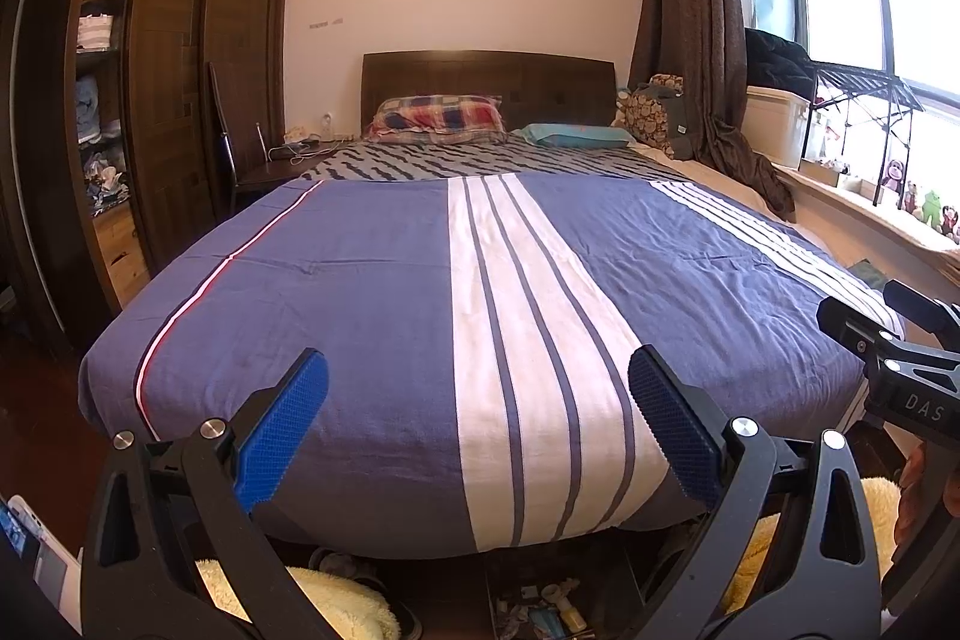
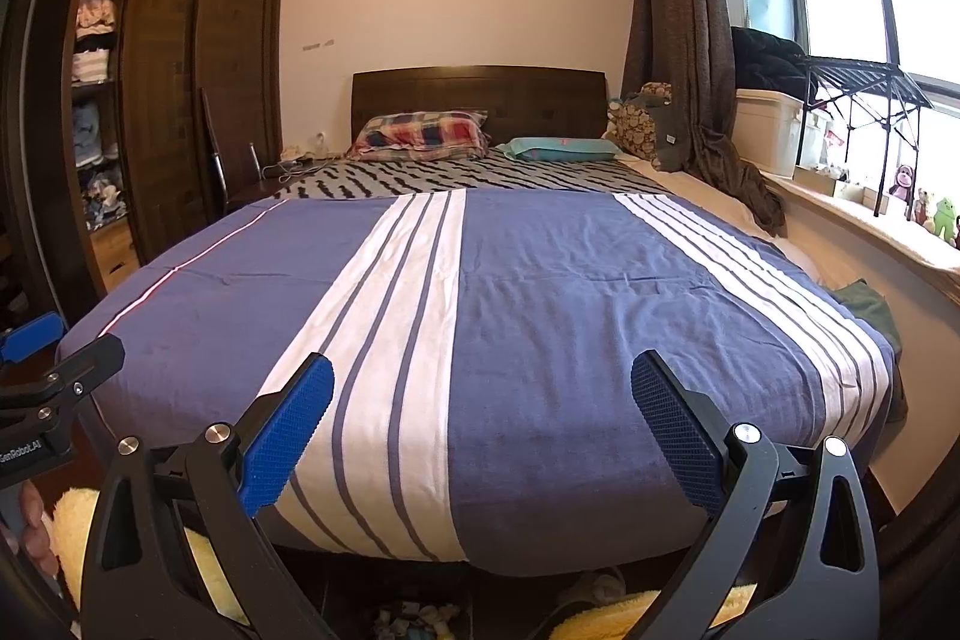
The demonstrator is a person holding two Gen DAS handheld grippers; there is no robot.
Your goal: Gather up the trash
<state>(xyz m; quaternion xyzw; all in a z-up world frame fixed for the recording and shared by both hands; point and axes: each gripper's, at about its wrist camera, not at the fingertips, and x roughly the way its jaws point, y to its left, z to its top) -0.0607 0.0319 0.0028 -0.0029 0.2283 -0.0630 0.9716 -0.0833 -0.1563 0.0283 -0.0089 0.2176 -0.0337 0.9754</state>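
Note:
My left gripper point(image 1: 477, 370) is open and empty, held at the foot of a bed with a blue and white striped cover point(image 1: 372, 280). My right gripper point(image 2: 480, 373) is open and empty too, beside it to the right, over the same cover point(image 2: 540, 292). The right gripper shows at the right edge of the left wrist view point(image 1: 900, 364); the left one shows at the left edge of the right wrist view point(image 2: 54, 388). Small mixed items lie in a dark tray on the floor under the bed's foot point(image 1: 540, 610), also seen in the right wrist view point(image 2: 414, 619). I see no trash on the bed.
A dark wardrobe point(image 1: 174, 58) with open shelves stands at the left. Pillows point(image 1: 438, 118) lie by the headboard. A window ledge with toys point(image 1: 924, 208) runs along the right. A yellow fluffy rug point(image 1: 342, 604) and slippers lie on the floor below the grippers.

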